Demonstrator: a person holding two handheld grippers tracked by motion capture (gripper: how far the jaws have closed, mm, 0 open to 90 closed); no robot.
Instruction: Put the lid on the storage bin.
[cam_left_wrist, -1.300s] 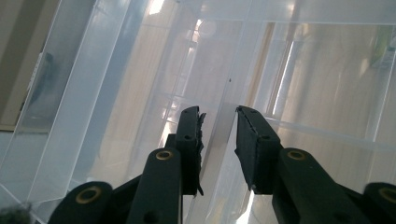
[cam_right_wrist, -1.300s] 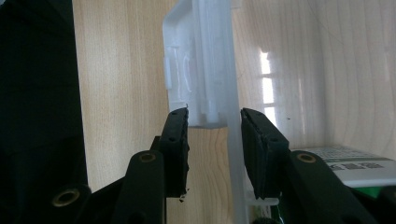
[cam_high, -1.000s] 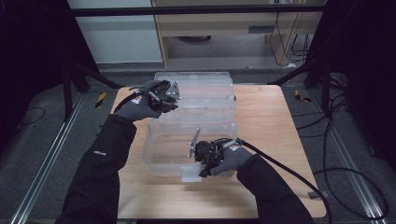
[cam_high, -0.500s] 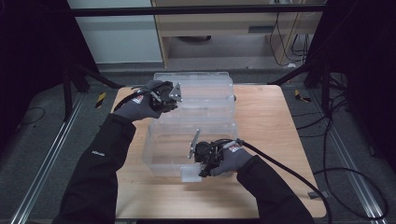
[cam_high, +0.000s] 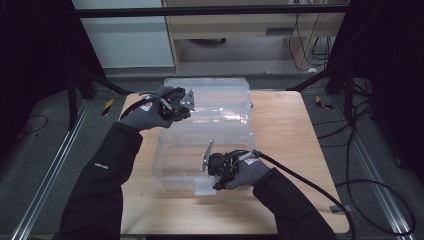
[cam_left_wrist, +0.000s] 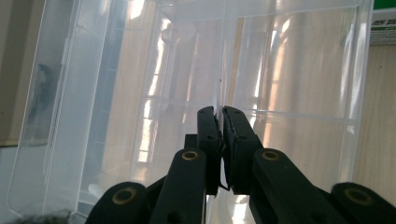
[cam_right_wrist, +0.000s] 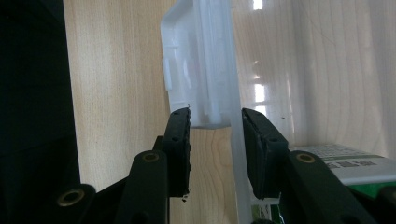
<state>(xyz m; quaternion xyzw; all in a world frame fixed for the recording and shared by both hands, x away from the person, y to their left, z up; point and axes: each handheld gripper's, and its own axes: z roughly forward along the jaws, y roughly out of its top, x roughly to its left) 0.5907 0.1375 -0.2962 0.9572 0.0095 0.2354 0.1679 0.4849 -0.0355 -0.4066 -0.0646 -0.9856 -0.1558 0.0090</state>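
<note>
Dim dark surroundings, lit tabletop, window glare on plastic

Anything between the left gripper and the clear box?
Nothing visible. The left gripper has just been closing, and its jaws pinch a thin edge of the clear box. The right gripper straddles the box's near-side latch.

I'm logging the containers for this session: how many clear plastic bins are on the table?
2: one bin near the person, the right gripper at its front edge, and another bin behind it, gripped by the left gripper.
</note>
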